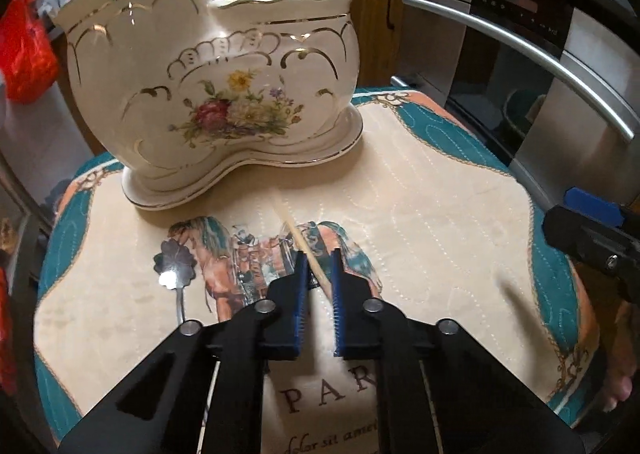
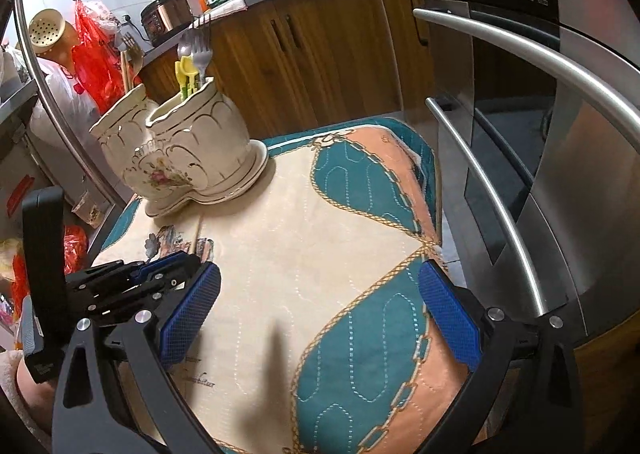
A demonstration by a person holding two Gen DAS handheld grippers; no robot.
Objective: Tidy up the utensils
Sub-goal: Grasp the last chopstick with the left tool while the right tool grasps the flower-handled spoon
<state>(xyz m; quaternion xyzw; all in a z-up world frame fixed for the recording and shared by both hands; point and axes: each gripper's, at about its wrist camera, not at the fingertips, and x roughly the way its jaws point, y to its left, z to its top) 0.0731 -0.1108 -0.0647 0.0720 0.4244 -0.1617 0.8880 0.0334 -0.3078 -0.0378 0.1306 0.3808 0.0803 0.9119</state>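
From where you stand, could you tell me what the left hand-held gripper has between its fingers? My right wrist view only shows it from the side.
Observer: The left hand-held gripper is shut on a pale chopstick, whose free end points toward the base of the ceramic holder.
Operator: Thank you. Is anything else lying loose on the mat close to it?
Observer: Yes, a metal utensil with a flower-shaped end lies on the mat just left of that gripper, and its stem runs back out of sight behind the left finger.
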